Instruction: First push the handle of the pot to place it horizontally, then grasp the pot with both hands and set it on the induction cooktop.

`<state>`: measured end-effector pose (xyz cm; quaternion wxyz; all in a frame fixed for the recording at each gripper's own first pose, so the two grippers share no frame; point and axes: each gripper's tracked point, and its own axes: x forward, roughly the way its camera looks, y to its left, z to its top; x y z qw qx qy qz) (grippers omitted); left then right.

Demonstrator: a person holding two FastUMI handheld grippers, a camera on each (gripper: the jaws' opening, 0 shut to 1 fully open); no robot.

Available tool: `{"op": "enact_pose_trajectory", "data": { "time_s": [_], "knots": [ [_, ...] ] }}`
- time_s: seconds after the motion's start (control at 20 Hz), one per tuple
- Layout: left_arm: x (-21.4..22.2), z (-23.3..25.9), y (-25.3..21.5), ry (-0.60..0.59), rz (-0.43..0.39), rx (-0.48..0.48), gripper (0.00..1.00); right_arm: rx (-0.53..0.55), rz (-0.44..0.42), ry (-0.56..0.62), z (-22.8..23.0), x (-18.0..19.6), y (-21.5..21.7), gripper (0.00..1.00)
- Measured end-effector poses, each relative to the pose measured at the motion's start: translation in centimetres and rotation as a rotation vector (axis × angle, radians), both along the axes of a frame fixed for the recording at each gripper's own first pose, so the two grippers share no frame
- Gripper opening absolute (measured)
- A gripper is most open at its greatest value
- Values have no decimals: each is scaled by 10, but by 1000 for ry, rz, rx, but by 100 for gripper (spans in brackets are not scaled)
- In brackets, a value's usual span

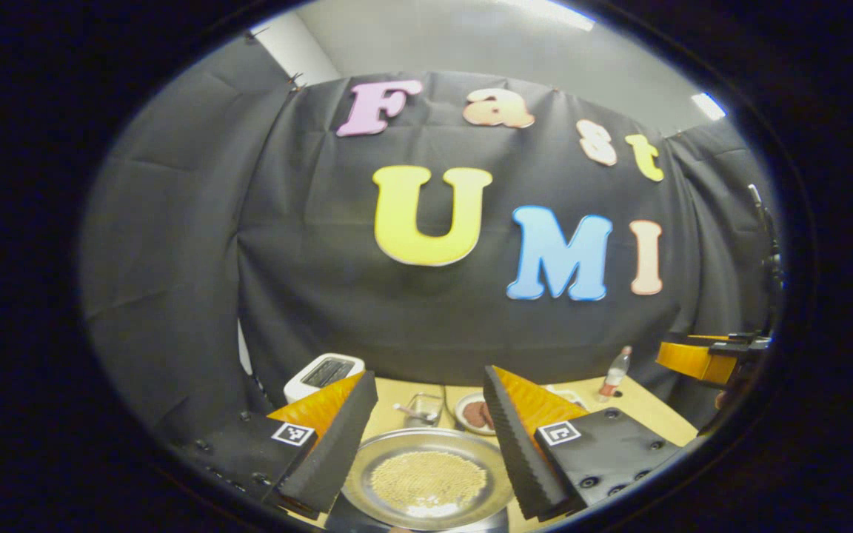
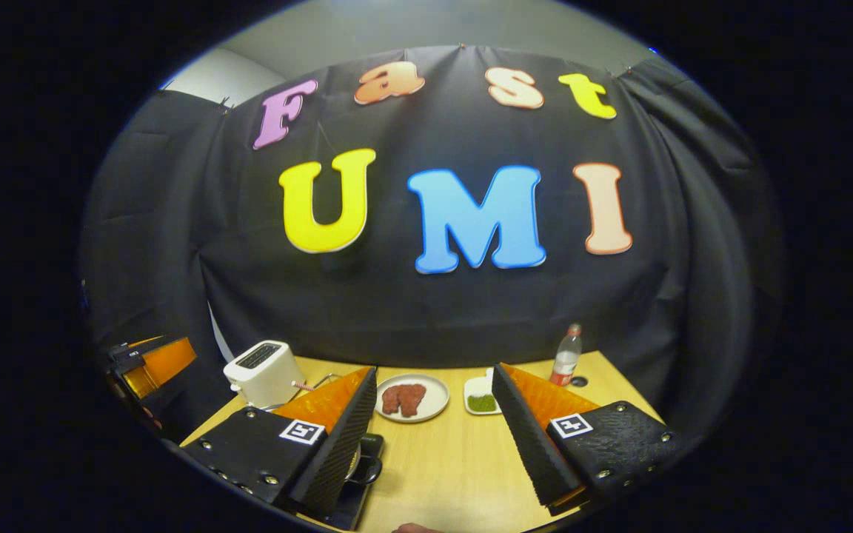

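Item: shallow round steel pot (image 1: 426,481) holding pale grains, seen below the wide-open left tool (image 1: 426,444). Right tool (image 2: 434,437) likewise spread, empty. Handle unpushed, lift pending, judged.

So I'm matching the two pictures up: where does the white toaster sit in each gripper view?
Left gripper view: toaster at lower left, just above the left finger's tip.
Right gripper view: toaster at lower left, on the table's far left corner.
Shared landmark: the plate of red meat.
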<state>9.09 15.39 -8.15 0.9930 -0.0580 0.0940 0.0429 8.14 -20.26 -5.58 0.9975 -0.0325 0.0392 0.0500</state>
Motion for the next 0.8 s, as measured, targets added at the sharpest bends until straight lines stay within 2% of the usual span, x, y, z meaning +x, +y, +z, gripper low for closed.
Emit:
{"op": "enact_pose_trajectory", "data": {
  "time_s": [0.15,0.25,0.35,0.55,0.8],
  "knots": [
    [-2,43,-46,-26,6,4,93,-5,1,-57,44,-20,-31,95],
    [-6,75,-85,-78,-17,-9,94,9,1,-69,61,-29,-52,95],
    [-17,93,-112,-99,-27,20,94,8,-4,-85,65,-35,-75,95],
    [-24,89,-150,-89,-37,38,93,27,-3,-79,67,-41,-104,95],
    [-33,88,-176,-71,-21,63,93,33,19,-66,48,-42,-132,95]
  ]
}}
